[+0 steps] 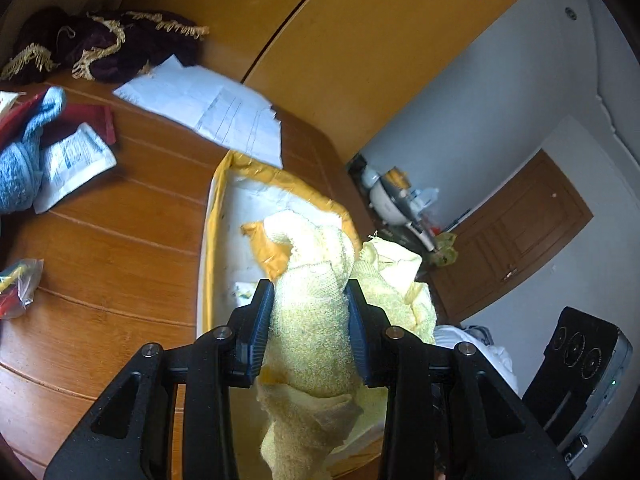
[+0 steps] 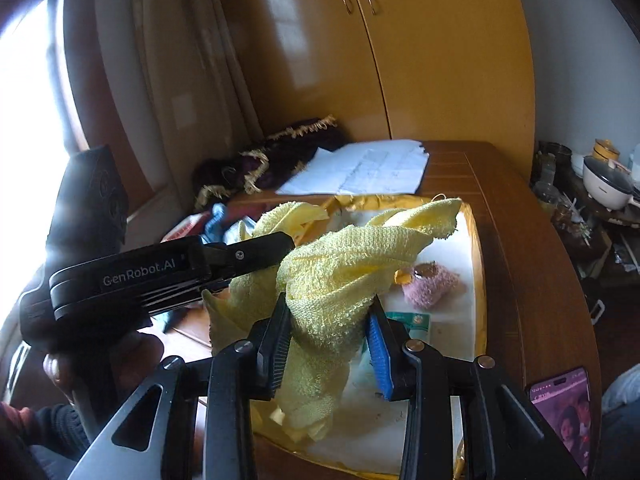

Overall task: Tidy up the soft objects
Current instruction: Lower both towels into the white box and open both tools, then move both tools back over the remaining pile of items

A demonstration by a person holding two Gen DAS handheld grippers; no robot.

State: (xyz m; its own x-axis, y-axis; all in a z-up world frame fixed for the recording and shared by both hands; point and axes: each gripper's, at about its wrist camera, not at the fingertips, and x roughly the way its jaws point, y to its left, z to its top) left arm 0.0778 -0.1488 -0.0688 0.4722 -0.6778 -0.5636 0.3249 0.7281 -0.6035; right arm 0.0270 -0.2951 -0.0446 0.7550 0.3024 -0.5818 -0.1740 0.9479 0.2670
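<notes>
At nine o'clock a knitted blue sock (image 1: 20, 160) lies on the grained wooden tabletop (image 1: 120, 240). Left claw (image 1: 310, 328) and right claw (image 2: 330, 336) each pinch the nubby yellow towel (image 2: 348, 260), bunched above the yellow-rimmed tray (image 2: 478, 280); fuzzy pink bootie (image 2: 430, 284) at three.

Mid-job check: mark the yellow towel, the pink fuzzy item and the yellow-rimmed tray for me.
yellow towel (image 2: 340, 280): right wrist view, on the bunched fold above the right gripper's fingers.
pink fuzzy item (image 2: 430, 285): right wrist view, on its fluffy middle.
yellow-rimmed tray (image 1: 211, 216): left wrist view, on its left rim.
</notes>
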